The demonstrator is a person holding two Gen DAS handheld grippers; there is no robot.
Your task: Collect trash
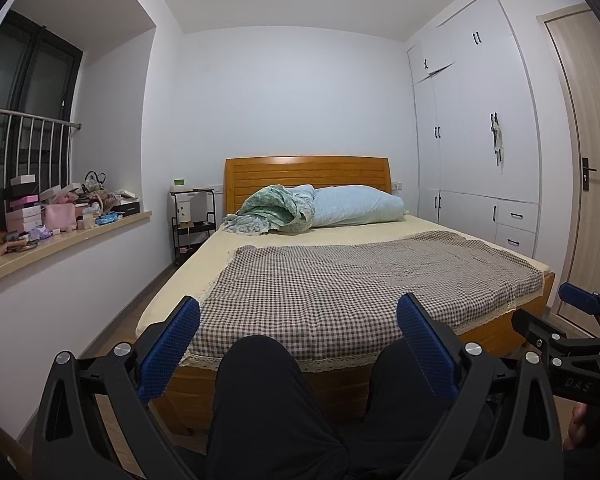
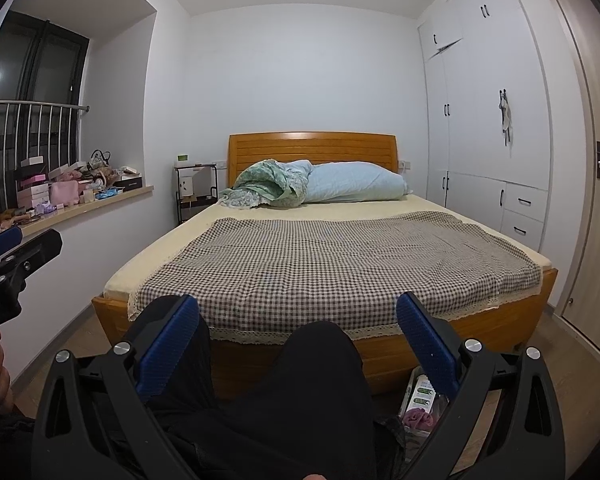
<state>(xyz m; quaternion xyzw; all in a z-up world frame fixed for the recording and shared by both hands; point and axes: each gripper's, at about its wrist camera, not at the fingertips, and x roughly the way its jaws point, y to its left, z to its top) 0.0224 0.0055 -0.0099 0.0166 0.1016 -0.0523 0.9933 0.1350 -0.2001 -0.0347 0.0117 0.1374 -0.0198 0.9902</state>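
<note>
1. Blue-padded left claw (image 1: 298, 320) is spread wide, nothing in it, hanging over the person's black-trousered knees (image 1: 260, 368).
2. Right claw (image 2: 298, 320) is the same deal: wide apart, empty.
3. Trash (image 2: 420, 404) sits on the floor at the foot of the bed, low right behind the right claw's finger: a green-and-white packet plus something pink.
4. Past that, the wooden bed (image 2: 384, 360) with a checkered blanket (image 2: 320, 264).
5. Cluttered window sill (image 1: 60, 236) off to the left.
</note>
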